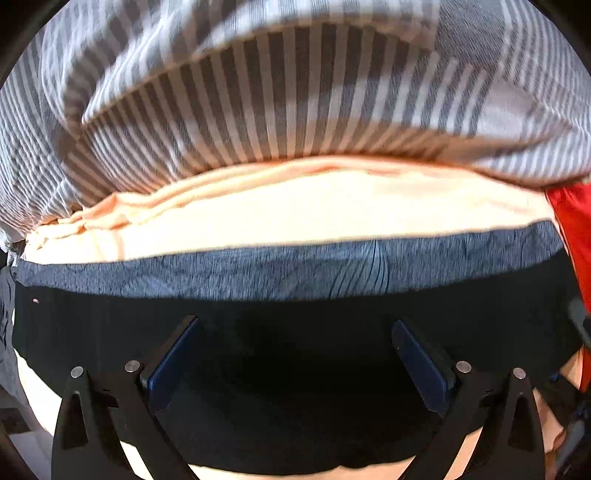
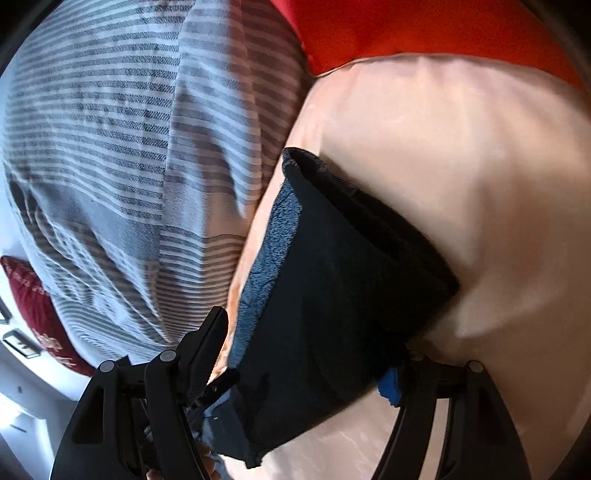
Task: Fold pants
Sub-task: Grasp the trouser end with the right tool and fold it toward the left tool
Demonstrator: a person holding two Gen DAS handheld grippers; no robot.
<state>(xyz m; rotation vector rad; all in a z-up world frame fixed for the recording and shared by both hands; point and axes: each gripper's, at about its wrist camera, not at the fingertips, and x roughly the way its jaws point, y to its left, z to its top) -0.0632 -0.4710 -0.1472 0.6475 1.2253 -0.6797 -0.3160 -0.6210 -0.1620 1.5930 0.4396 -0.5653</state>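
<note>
The dark pants [image 1: 295, 325] lie folded as a wide band on the peach sheet [image 1: 295, 218]; a blue-grey inner fleece strip [image 1: 295, 273] shows along the far edge. My left gripper [image 1: 295, 350] is open just above the black cloth, its fingers [image 1: 173, 358] wide apart. In the right wrist view the pants [image 2: 332, 295] form a narrow folded stack with the fleece edge [image 2: 269, 258] on the left. My right gripper [image 2: 314, 354] is open, its fingers [image 2: 207, 343] standing either side of the near end of the stack.
A grey-and-white striped duvet [image 1: 277, 92] is bunched behind the pants, also in the right wrist view [image 2: 129, 147]. A red cloth [image 2: 406, 29] lies at the far right. A dark red cushion [image 2: 40, 317] sits at the left. The peach sheet [image 2: 461, 166] spreads to the right.
</note>
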